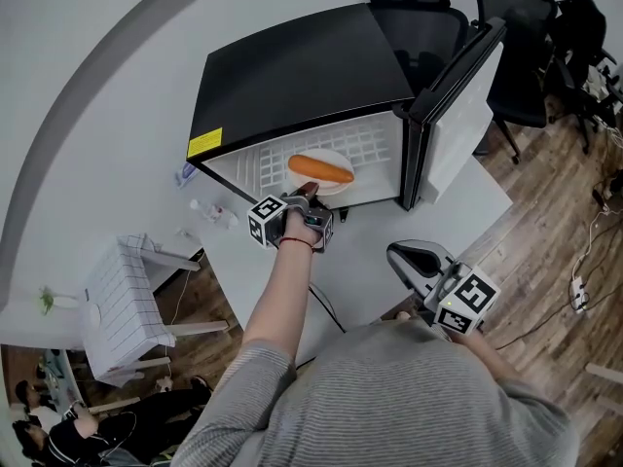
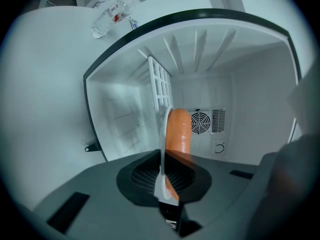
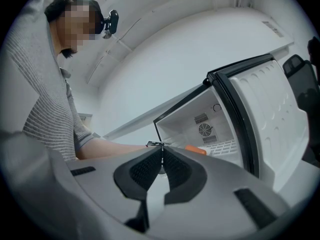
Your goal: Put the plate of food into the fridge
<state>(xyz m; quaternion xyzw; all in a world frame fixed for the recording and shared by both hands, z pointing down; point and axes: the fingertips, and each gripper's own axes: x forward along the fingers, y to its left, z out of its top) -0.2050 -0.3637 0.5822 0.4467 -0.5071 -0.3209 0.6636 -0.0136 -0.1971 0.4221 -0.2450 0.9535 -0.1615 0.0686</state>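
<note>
Head view — chairs (image 1: 421,22) behind fridge (image 1: 292,76) w/ door (image 1: 462,115) open

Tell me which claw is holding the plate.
The left claw: it is shut on the rim of the white plate of orange food, inside the open fridge. The right claw is shut on nothing, away from the fridge.

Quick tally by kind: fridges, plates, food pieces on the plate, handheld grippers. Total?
fridge: 1
plate: 1
orange food piece: 1
grippers: 2, left gripper shut on the plate's rim, right gripper shut and empty
total: 5
</note>
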